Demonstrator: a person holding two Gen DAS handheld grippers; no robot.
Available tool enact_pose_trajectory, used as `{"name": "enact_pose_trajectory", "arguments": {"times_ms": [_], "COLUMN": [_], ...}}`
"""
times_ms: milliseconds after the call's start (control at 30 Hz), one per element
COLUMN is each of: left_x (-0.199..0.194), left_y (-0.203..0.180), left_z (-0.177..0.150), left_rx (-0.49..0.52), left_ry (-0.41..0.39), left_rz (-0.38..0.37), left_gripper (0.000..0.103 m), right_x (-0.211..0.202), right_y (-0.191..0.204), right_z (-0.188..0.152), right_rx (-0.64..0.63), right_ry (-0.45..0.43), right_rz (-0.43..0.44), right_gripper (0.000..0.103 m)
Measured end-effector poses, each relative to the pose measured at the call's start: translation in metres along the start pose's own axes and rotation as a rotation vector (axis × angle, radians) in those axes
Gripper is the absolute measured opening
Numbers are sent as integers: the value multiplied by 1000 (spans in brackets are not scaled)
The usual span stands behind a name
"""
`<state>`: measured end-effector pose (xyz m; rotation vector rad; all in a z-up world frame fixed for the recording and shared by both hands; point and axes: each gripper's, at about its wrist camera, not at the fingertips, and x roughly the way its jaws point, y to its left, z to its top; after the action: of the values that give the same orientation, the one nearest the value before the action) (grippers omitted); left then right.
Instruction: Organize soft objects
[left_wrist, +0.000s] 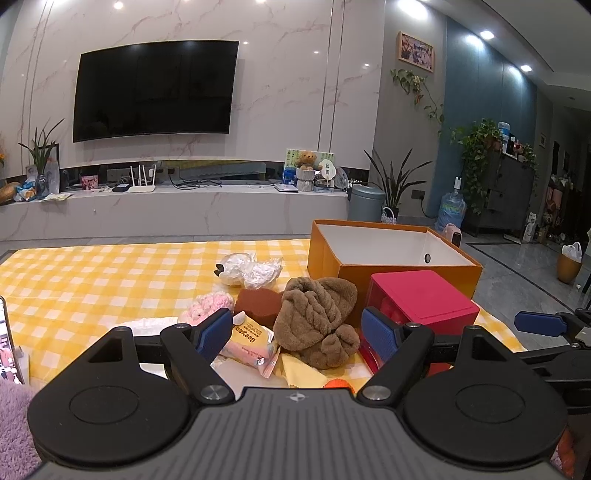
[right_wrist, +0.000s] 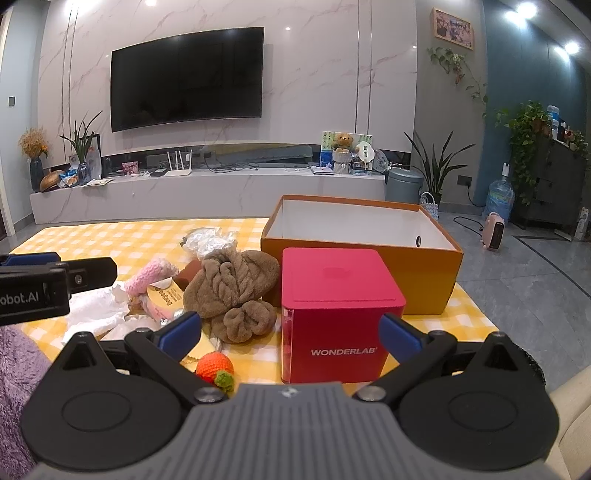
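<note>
Left gripper (left_wrist: 297, 332) jaws apart, empty, facing brown towel (left_wrist: 317, 321). Right gripper (right_wrist: 291, 332) jaws apart (also empty), red box (right_wrist: 338, 314) between its fingers; orange box (right_wrist: 424, 273) behind.

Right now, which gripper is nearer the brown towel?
Left. The left gripper, open, points straight at the brown towel, which lies just beyond its fingertips. The right gripper, open, faces the red box, with the towel off to its left.

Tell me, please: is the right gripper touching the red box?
Apart. In the right wrist view the right gripper is open, and yellow cloth shows between each blue finger and the red box.
</note>
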<state>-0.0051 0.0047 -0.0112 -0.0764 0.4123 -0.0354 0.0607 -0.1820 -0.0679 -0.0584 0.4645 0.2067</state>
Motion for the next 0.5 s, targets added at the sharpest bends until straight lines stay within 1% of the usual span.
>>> {"name": "enact_pose_trajectory", "arguments": {"times_ms": [167, 500], "left_x": [1, 5], "left_y": [0, 5], "left_z": [-1, -2], "left_rx": [-2, -20], "left_ry": [7, 47], "left_rz": [0, 0], "left_gripper": [93, 93], "right_x": [1, 6], "right_y": [0, 3], "right_z": [-1, -2], "right_rx": [-2, -16], "right_ry": [5, 22], "right_rz": [0, -10], "right_gripper": [100, 100]}}
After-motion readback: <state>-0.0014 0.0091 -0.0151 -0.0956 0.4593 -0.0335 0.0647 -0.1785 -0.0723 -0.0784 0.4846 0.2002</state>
